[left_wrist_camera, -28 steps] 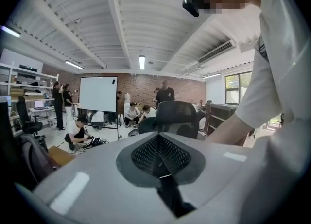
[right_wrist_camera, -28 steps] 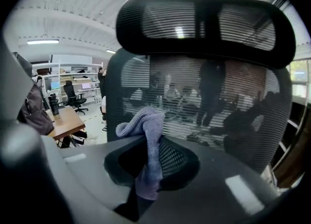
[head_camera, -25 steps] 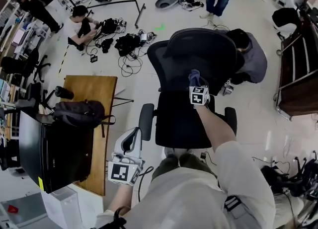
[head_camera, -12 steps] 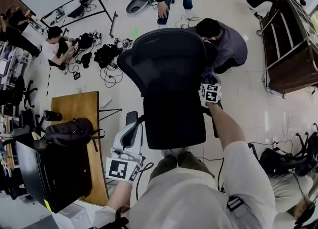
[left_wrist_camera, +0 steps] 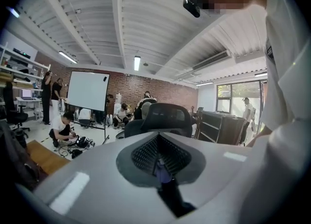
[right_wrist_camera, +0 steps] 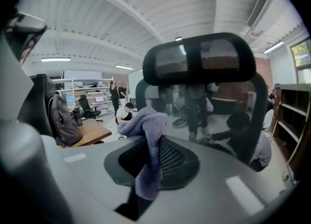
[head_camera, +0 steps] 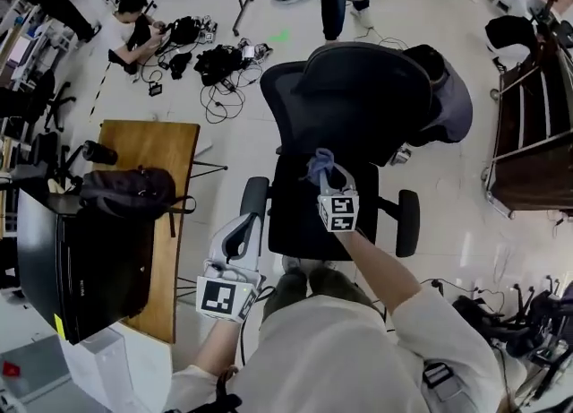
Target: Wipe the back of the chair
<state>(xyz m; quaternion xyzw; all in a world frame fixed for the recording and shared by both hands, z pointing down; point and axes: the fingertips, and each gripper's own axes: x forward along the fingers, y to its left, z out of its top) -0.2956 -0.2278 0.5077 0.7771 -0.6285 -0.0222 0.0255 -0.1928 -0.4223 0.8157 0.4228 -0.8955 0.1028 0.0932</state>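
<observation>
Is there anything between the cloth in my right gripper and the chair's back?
Nothing visible does. The right hand-held gripper holds the cloth over the seat, facing the chair back, and no object shows between them.

Light: bright and even. A ceiling strip lamp (left_wrist_camera: 136, 63) blazes upper centre in the left gripper view, with daylight from the window (left_wrist_camera: 232, 96) at right.
Glare: the pale floor (head_camera: 510, 223) shines at the head view's right.
Shadows: faint and soft-edged on that floor.
Distortion: heavy fisheye, black corners, ceiling beams bowing.
Focus: my fingers (right_wrist_camera: 233, 184) and the cloth (right_wrist_camera: 148, 140) look soft up close; people seen through the chair back (right_wrist_camera: 194, 78) are smeared.
</observation>
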